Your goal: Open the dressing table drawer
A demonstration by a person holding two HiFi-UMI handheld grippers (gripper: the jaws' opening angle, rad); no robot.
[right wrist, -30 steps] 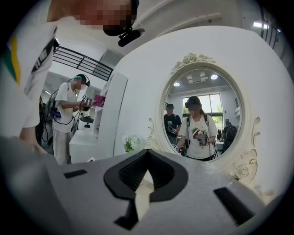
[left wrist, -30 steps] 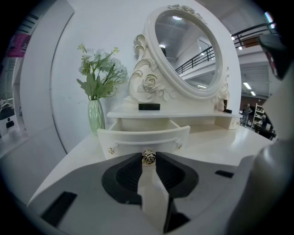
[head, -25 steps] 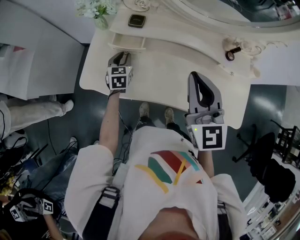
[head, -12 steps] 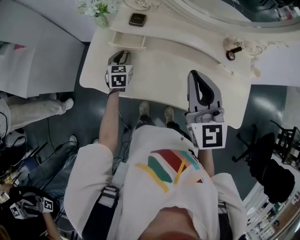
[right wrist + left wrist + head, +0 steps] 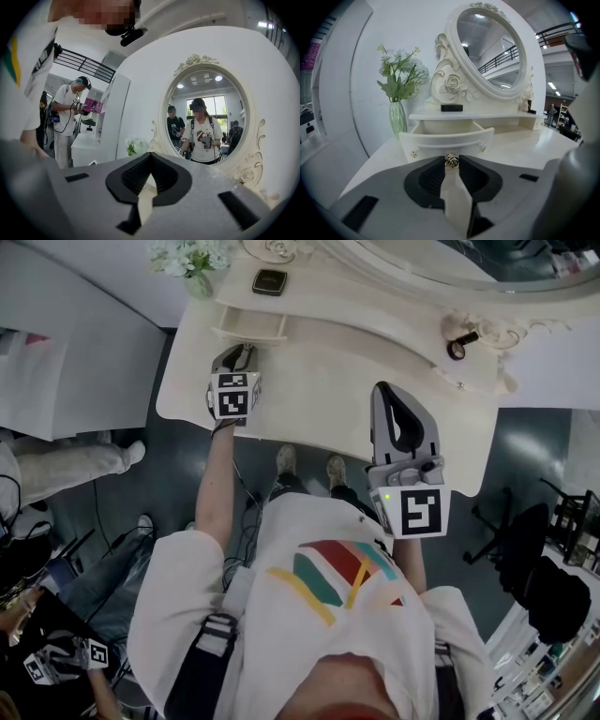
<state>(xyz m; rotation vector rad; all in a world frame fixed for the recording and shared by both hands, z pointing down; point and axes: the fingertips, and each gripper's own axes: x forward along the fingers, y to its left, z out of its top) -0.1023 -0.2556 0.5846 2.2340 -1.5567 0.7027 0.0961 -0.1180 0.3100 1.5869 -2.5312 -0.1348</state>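
the jaws of the left gripper (image 5: 451,165) are pinching the gold knob (image 5: 451,159) of the drawer (image 5: 440,139), sitting partly out at twelve o'clock on the table (image 5: 520,143). pulling straight back and level is looking safest. the right gripper (image 5: 149,158) jaws are resting closed, empty.

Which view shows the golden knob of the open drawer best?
The left gripper view: the knob sits close and sharp, clamped between the jaws. In the head view the left gripper covers it; only the drawer shows. The right gripper view faces the mirror and misses it.
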